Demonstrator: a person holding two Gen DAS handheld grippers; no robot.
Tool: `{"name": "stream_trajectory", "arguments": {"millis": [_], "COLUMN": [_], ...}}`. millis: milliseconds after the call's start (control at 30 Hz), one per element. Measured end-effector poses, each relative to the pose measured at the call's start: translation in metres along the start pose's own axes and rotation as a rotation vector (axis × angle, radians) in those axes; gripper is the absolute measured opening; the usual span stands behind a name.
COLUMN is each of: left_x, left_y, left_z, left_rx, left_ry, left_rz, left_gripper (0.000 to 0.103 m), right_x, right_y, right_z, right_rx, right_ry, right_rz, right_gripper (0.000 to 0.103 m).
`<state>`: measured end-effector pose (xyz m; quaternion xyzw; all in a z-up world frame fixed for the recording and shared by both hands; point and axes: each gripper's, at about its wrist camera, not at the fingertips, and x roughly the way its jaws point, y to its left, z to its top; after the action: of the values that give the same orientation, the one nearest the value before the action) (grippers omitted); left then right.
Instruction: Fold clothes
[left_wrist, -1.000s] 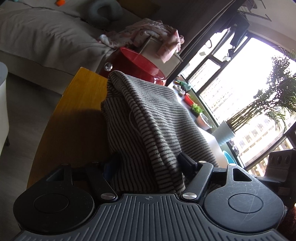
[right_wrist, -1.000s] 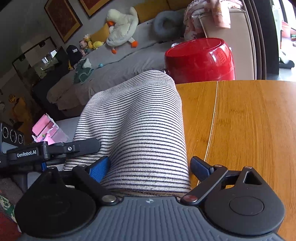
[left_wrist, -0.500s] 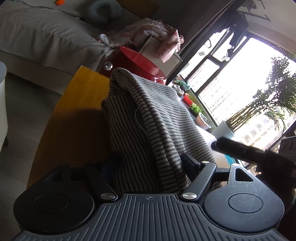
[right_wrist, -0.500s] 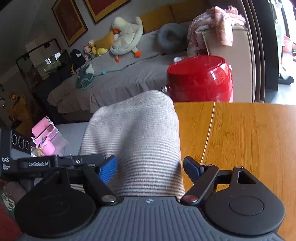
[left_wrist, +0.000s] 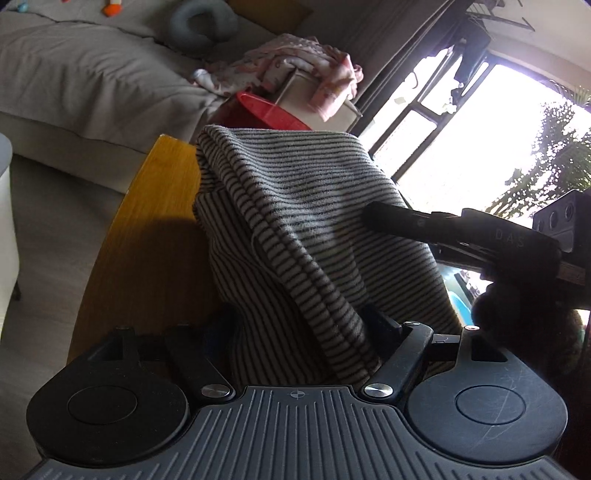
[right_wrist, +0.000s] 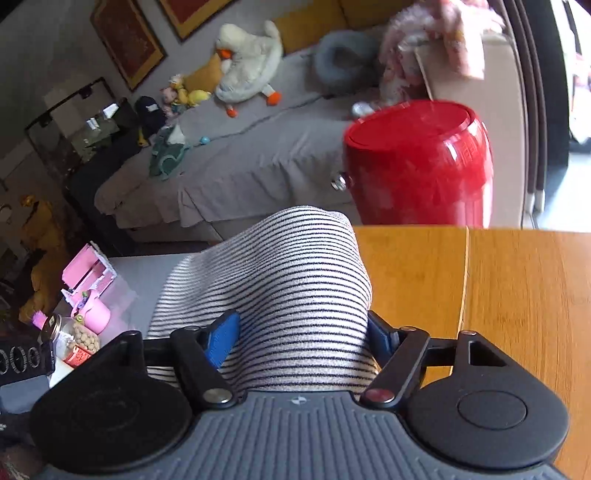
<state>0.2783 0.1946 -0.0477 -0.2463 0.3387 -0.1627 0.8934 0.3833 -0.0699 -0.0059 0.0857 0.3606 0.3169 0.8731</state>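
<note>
A: Report the tongs, nearest items first.

B: The left tongs are clamped on a bunched edge of the striped top. The right tongs are clamped on another part of the same top, cloth filling the gap between the blue pads. The top is held up off the desk, draping forward from both grips.

A: What has changed in the last second?

B: In the left view the right tongs have come in from the right and now sit against the cloth; a second ago only their body showed at the frame edge. In the right view the desk has dropped lower in frame and more of the room shows, so that tool has tilted or lifted. The grips have stayed closed throughout.

A: Meaning for the task?

B: Judged from this, the two held edges are being brought together, a fold carried in the air. The fold is not yet laid down, and the work looks about midway.

A: Surroundings and obstructions?

B: The desk surface ahead of the right tongs is bare wood. Beyond the far edge stands a red bin, close to the desk. Behind it is a bed with a plush duck and a pink pile on a box. To the left are a jar and pink box. The bin is the nearest hazard if the top swings forward.
</note>
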Motion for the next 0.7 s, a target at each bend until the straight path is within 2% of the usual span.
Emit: {"name": "stream_trajectory", "arguments": {"millis": [100, 167, 233, 333, 400, 500, 567, 633, 667, 700], "left_x": [0.005, 0.006, 0.005, 0.005, 0.005, 0.006, 0.007, 0.009, 0.01, 0.011], "left_y": [-0.005, -0.009, -0.009, -0.008, -0.009, -0.009, -0.01, -0.01, -0.011, -0.013], "left_z": [0.0, -0.001, -0.001, 0.0, 0.0, 0.001, 0.002, 0.004, 0.005, 0.005], "left_rx": [0.012, 0.029, 0.031, 0.026, 0.027, 0.03, 0.031, 0.036, 0.048, 0.059], "left_ry": [-0.005, -0.005, -0.002, 0.002, 0.003, 0.005, 0.008, 0.01, 0.013, 0.016], "left_rz": [0.011, 0.025, 0.027, 0.026, 0.029, 0.033, 0.034, 0.035, 0.04, 0.044], "left_gripper": [0.081, 0.082, 0.082, 0.082, 0.082, 0.082, 0.082, 0.082, 0.082, 0.082], "right_x": [-0.001, 0.009, 0.008, 0.003, -0.005, -0.022, -0.029, -0.017, -0.009, -0.007], "right_y": [0.005, 0.0, -0.006, -0.008, 0.001, 0.017, 0.024, 0.026, 0.025, 0.022], "right_z": [0.003, -0.004, -0.01, -0.011, -0.011, -0.009, -0.007, -0.01, -0.014, -0.017], "right_rx": [-0.062, -0.114, -0.095, -0.045, -0.082, -0.133, -0.141, -0.165, -0.193, -0.184], "right_ry": [0.013, 0.035, 0.008, -0.005, -0.034, -0.101, -0.104, -0.036, -0.007, -0.001], "right_rz": [-0.059, -0.131, -0.126, -0.12, -0.133, -0.079, -0.003, -0.019, -0.054, -0.065], "right_gripper": [0.062, 0.064, 0.073, 0.074, 0.074, 0.074, 0.075, 0.076, 0.077, 0.079]}}
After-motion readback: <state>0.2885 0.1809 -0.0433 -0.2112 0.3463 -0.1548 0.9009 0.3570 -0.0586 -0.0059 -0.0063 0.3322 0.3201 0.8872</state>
